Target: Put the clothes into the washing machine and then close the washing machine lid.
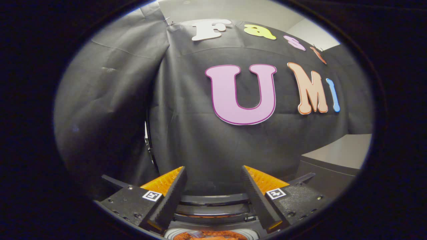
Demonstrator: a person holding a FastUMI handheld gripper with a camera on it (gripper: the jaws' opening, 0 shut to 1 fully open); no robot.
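Note:
My gripper [213, 167] is open, with nothing between its fingers, and it faces the black cloth wall. Low down between the fingers is the dark curved lid [213, 200] of the washing machine; I cannot tell from here how far it stands open. Below the lid, a pale drum rim [171, 234] rings an orange-brown piece of clothing [210, 235] lying inside the drum. Most of the machine is hidden beneath the gripper.
A grey flat-topped cabinet or table [337, 151] stands to the right of the right finger, against the wall. The black cloth wall [200, 140] hangs close ahead, with a gap in the drape [146, 136] above the left finger.

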